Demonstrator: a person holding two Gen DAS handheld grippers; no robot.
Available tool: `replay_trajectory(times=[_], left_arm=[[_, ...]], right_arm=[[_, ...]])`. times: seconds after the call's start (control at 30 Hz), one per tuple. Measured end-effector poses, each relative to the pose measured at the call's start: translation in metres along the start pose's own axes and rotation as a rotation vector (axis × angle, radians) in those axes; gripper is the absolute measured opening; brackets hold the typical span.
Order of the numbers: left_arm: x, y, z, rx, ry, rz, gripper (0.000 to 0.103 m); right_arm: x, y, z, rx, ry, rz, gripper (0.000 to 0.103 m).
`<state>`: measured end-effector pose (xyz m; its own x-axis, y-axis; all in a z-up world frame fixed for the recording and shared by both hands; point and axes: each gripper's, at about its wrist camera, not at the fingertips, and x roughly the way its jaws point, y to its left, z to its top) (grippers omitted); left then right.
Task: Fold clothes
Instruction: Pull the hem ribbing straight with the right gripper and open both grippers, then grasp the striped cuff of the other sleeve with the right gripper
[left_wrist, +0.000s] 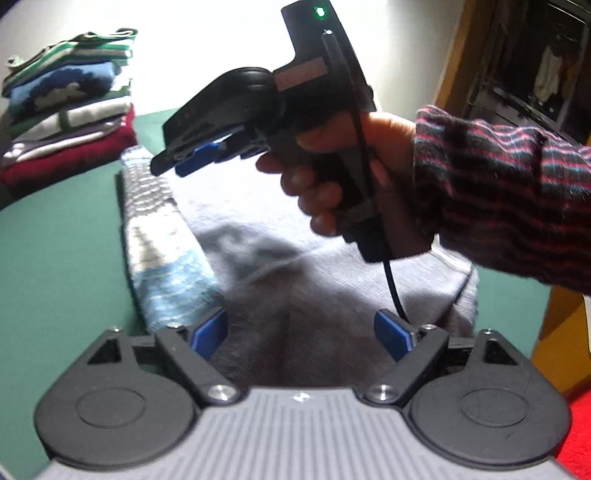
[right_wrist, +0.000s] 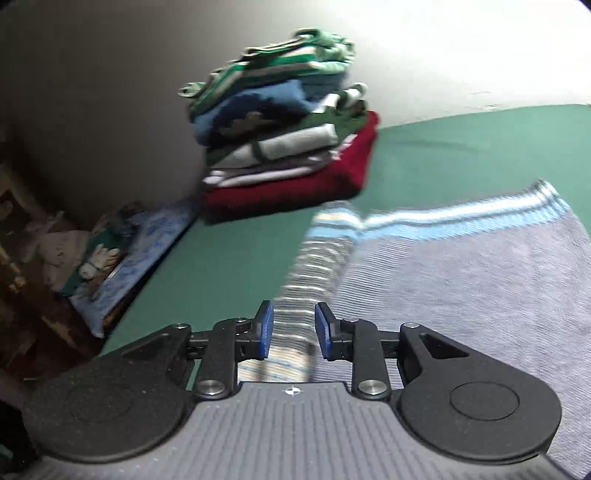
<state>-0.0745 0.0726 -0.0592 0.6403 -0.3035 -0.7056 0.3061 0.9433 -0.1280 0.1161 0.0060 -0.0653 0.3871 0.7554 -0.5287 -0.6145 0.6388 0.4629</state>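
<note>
Sweater (left_wrist: 280, 258), a grey knit with blue-and-white striped trim, lies spread on the green table (left_wrist: 55, 258), its striped sleeve (right_wrist: 314, 266) folded in along the left side of the body. Far left sits a stack of folded clothes (right_wrist: 288, 133). Left gripper (left_wrist: 301, 338) hangs wide open over the near edge, holding nothing; right gripper (right_wrist: 293, 330) is narrower but still gapped, empty, right above the sleeve. Whatever fold comes next, I'd pinch only the top layer and keep both edges lined up so the sleeve doesn't slide out.
</note>
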Motion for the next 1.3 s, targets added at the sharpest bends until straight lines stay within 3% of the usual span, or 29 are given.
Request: replay_trajectory(times=[0.07, 0.13, 0.2, 0.27, 0.4, 0.5, 0.57, 0.7, 0.77, 0.9, 1.1, 1.23, 1.3], left_arm=[[0.004, 0.005, 0.001, -0.014, 0.003, 0.019, 0.086], [0.008, 0.001, -0.003, 0.002, 0.011, 0.026, 0.084], [0.012, -0.002, -0.006, 0.019, 0.018, 0.033, 0.088], [0.015, -0.006, -0.009, 0.036, 0.026, 0.041, 0.093], [0.020, -0.013, -0.015, 0.058, 0.036, 0.051, 0.094], [0.018, -0.014, -0.018, 0.048, 0.036, 0.051, 0.094], [0.017, -0.013, -0.018, 0.045, 0.038, 0.053, 0.095], [0.013, -0.027, -0.024, 0.065, 0.042, 0.065, 0.095], [0.010, -0.027, -0.023, 0.068, 0.040, 0.065, 0.093], [-0.003, -0.023, -0.023, 0.053, 0.013, 0.065, 0.090], [-0.032, -0.021, -0.042, 0.046, 0.051, 0.060, 0.090], [-0.052, -0.027, -0.055, 0.043, 0.085, 0.040, 0.095], [-0.053, -0.029, -0.059, 0.039, 0.110, 0.031, 0.096]], right_arm=[[0.017, 0.003, 0.001, 0.018, 0.022, 0.021, 0.028], [0.035, 0.004, 0.002, -0.006, 0.036, -0.015, 0.026], [0.048, 0.001, 0.003, -0.027, 0.030, -0.094, 0.017], [0.052, -0.009, 0.006, -0.010, 0.022, -0.148, 0.000], [0.049, -0.015, 0.015, 0.031, 0.009, -0.135, 0.002], [0.054, -0.008, 0.024, 0.009, -0.019, -0.144, 0.013], [0.066, -0.009, 0.030, 0.025, -0.010, -0.175, 0.025], [0.079, -0.016, 0.034, -0.005, 0.018, -0.247, 0.016], [0.062, -0.014, 0.035, 0.014, -0.004, -0.266, 0.018], [-0.004, -0.021, 0.014, 0.040, -0.071, -0.202, 0.023], [-0.109, -0.052, -0.044, 0.036, -0.081, -0.375, 0.026], [-0.180, -0.073, -0.083, 0.032, -0.087, -0.490, 0.044], [-0.203, -0.081, -0.099, 0.032, -0.079, -0.532, 0.045]])
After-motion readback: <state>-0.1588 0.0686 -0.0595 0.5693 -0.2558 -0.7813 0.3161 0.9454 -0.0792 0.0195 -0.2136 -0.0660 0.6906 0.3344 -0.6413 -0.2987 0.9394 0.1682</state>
